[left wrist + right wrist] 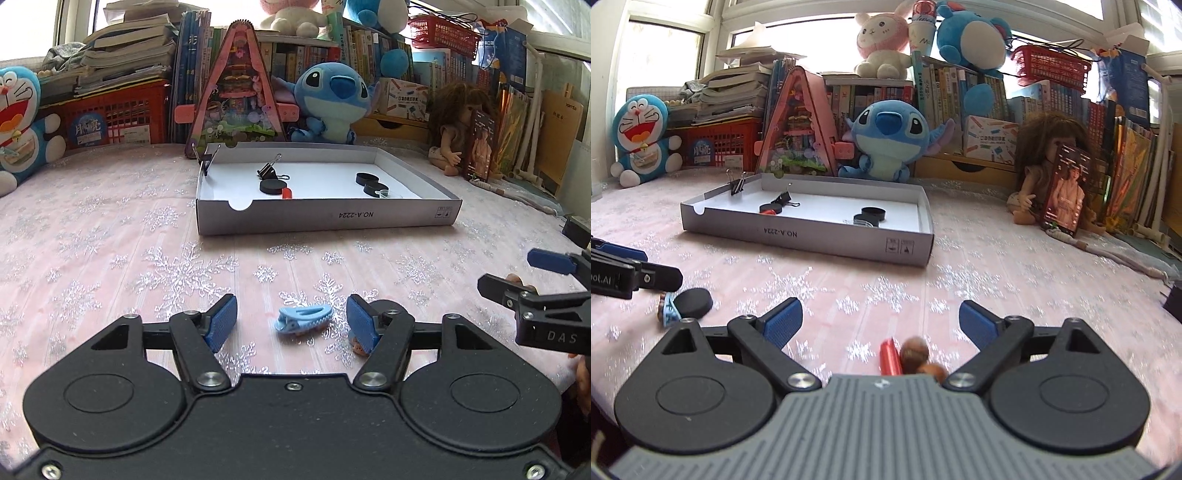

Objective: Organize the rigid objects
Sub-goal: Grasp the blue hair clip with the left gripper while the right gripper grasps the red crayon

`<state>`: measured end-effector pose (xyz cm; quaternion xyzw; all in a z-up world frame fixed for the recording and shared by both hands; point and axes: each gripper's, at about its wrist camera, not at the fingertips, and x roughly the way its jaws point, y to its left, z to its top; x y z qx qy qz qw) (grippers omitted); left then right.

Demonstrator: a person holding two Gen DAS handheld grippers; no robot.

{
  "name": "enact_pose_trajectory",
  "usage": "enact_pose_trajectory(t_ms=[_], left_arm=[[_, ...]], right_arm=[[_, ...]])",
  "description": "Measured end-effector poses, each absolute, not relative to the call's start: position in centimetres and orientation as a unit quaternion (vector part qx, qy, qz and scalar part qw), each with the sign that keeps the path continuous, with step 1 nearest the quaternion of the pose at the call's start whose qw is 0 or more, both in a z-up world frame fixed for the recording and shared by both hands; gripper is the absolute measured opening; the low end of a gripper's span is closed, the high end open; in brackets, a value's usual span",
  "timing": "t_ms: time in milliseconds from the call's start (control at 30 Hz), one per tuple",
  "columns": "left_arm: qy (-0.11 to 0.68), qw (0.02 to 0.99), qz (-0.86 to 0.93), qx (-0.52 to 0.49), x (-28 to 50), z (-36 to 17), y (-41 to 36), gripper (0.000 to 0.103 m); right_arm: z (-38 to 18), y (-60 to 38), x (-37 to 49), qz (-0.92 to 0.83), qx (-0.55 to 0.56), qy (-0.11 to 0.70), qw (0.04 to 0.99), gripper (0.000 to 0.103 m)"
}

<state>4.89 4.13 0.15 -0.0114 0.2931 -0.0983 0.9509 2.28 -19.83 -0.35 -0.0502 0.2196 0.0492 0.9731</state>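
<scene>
A light blue hair clip (303, 318) lies on the pink cloth between the open fingers of my left gripper (292, 322), which is empty. A black disc (388, 308) sits just behind its right finger; the disc (693, 302) and the clip (669, 314) also show in the right wrist view. My right gripper (880, 320) is open and empty above a red tube (889, 357) and small brown pieces (916, 355). The grey cardboard box (325, 218) holds binder clips (269, 170), black discs (369, 182) and a red piece (287, 192).
Plush toys (334, 101), a doll (1051, 173), a pink triangular model (236, 92), red baskets and books line the back. A binder clip (205, 159) is clamped on the box's left wall. A dark object (1174, 299) sits at the right edge.
</scene>
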Motion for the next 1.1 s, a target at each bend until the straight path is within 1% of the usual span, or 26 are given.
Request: enact_pose_trajectory(t_ms=[100,167,233,333,367,467,533,633,900,967,1033,1100], left_arm=[[0.29,0.952,-0.099,-0.011,4.4,0.0,4.2,0.055],[0.288,0.953,-0.099,-0.006,4.2,0.0,4.1,0.048],[0.287,0.953,-0.097,-0.004,4.0,0.0,4.1,0.034],[0.286,0.953,-0.099,-0.004,3.7,0.0,4.2,0.03],[0.286,0.953,-0.099,-0.003,3.7,0.0,4.2,0.029],[0.286,0.953,-0.098,0.0,3.7,-0.1,4.2,0.028],[0.286,0.953,-0.098,0.001,3.8,-0.2,4.1,0.028],[0.285,0.954,-0.092,0.002,4.1,-0.2,4.0,0.028],[0.285,0.955,-0.077,0.007,4.3,-0.3,4.7,0.029],[0.285,0.956,-0.072,0.01,4.3,-0.3,5.0,0.029],[0.284,0.957,-0.066,0.012,4.2,-0.3,5.4,0.029],[0.284,0.957,-0.059,0.012,4.3,-0.3,5.8,0.029]], right_arm=[[-0.5,-20.1,1.5,0.044,-0.041,0.218,0.974,0.096],[-0.5,-20.3,0.9,0.046,-0.03,0.217,0.975,0.096],[-0.5,-20.5,0.4,0.049,-0.025,0.217,0.975,0.093],[-0.4,-20.4,-0.5,0.054,-0.022,0.212,0.976,0.086],[-0.4,-20.4,-0.8,0.056,-0.021,0.211,0.976,0.085],[-0.4,-20.0,-1.5,0.067,-0.024,0.209,0.975,0.077],[-0.4,-19.8,-1.7,0.076,-0.029,0.213,0.974,0.066],[-0.6,-19.4,-1.7,0.078,-0.038,0.223,0.971,0.053],[-1.0,-20.4,-0.7,0.054,-0.02,0.237,0.97,0.046],[-1.1,-20.6,-0.5,0.053,-0.016,0.242,0.969,0.042],[-1.2,-20.6,-0.4,0.057,-0.007,0.25,0.967,0.028],[-1.2,-20.4,-0.4,0.061,-0.011,0.249,0.966,0.027]])
